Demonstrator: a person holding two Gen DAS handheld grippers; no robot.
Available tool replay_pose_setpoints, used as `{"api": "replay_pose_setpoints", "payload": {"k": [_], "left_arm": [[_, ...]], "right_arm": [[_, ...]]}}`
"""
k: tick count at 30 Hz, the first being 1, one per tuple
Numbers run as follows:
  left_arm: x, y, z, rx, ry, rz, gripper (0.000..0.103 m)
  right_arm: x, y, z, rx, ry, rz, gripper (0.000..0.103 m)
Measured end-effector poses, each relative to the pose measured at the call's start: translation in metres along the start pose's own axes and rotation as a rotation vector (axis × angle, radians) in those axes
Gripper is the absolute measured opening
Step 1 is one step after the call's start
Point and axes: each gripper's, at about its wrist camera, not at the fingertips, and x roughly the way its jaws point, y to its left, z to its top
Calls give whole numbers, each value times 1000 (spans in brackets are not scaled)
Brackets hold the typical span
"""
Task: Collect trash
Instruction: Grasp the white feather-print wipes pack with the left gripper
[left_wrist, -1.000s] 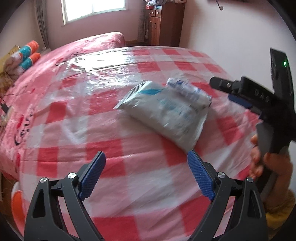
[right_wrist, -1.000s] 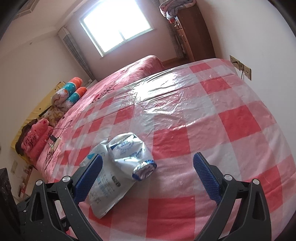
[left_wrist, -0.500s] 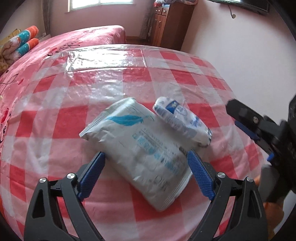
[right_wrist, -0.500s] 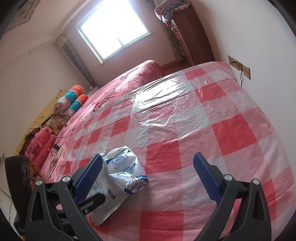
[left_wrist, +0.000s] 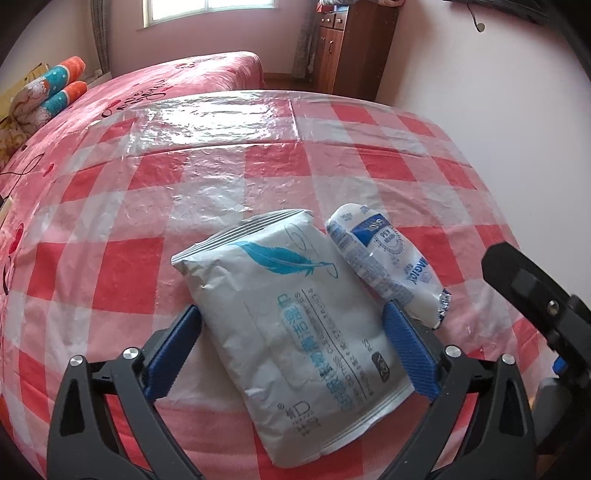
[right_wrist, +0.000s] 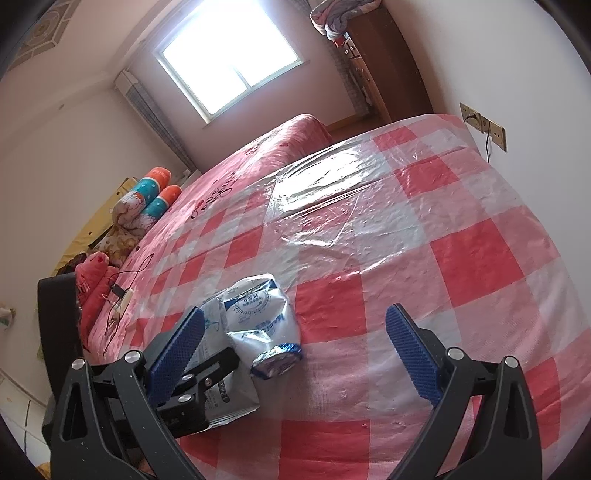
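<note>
A large white packet with a blue feather print (left_wrist: 295, 321) lies on the red-checked plastic sheet (left_wrist: 221, 155) over the bed. A smaller crumpled white-and-blue packet (left_wrist: 388, 266) lies against its right side. My left gripper (left_wrist: 291, 347) is open, with the jaws straddling the large packet, one blue pad on each side. My right gripper (right_wrist: 291, 347) is open and empty, hovering over the sheet just right of the small packet (right_wrist: 262, 321). The large packet (right_wrist: 218, 387) shows partly behind the left gripper's finger in the right wrist view.
Rolled orange-and-teal bolsters (left_wrist: 55, 92) lie at the bed's far left. A wooden cabinet (left_wrist: 351, 44) stands by the far wall. A wall socket with a cable (right_wrist: 484, 125) is at the right edge of the bed. A charger cable (right_wrist: 122, 291) lies on the left.
My left gripper has moved forward and down until its jaws straddle the large packet. The right gripper has shifted slightly and stays open.
</note>
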Motion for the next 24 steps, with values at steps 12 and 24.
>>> {"api": "replay_pose_setpoints", "payload": {"k": [12, 24], "left_arm": [[7, -2, 1, -2, -20, 18, 99], [1, 2, -12, 73, -65, 17, 97]], "right_arm": [[6, -3, -2, 21, 27, 22, 97], [13, 2, -5, -5, 50, 22, 97]]}}
